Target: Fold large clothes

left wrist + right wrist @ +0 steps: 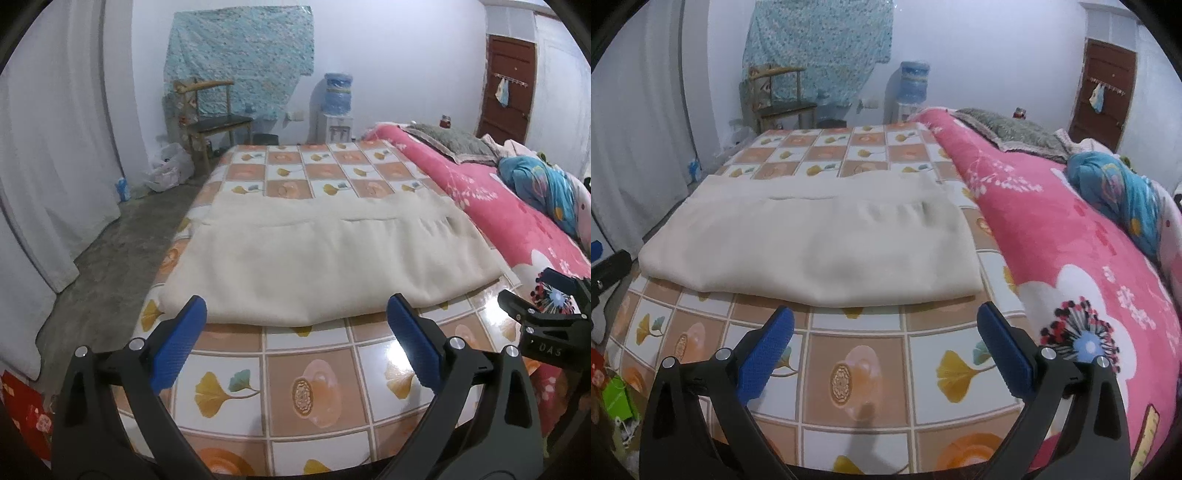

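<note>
The bed [317,373], covered in a glossy checked sheet with ginkgo-leaf squares, filled the space beneath and ahead of both jaws. The cream garment [314,258] lay on it just beyond the jaw tips, already doubled into a broad flat rectangle, soft and thick-looking, with a gathered band across its far half. A pink floral blanket [1071,229] lay beside it, to the right of the jaws. The left gripper [295,325] and right gripper [886,328] both hovered with jaws spread wide, holding nothing. The next fold would probably go best by pinching all layers at the two near corners and lifting evenly.
</note>
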The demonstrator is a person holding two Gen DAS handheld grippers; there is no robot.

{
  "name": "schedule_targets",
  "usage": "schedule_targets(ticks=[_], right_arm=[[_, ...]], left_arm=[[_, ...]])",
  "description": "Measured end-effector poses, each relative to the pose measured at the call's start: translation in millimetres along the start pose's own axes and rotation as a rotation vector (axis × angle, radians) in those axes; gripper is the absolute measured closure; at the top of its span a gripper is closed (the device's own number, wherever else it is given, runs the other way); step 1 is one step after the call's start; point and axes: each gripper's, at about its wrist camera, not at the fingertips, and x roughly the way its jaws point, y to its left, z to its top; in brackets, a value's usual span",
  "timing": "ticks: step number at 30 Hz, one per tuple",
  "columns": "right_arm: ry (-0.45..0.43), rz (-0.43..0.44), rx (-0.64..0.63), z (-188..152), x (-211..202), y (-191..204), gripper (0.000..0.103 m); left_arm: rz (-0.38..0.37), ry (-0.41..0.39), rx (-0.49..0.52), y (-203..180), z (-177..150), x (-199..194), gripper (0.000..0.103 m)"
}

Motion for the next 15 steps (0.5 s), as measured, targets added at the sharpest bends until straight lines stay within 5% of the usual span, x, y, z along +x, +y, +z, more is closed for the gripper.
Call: schedule_targets(ticks=[15], right_arm=[[-0.053,-0.034,-0.018,-4.8,-25.6,-0.1,0.006]], left_arm=[[0.151,-0.058,0.047,-16.9,-5.2,-26.2,0.008]])
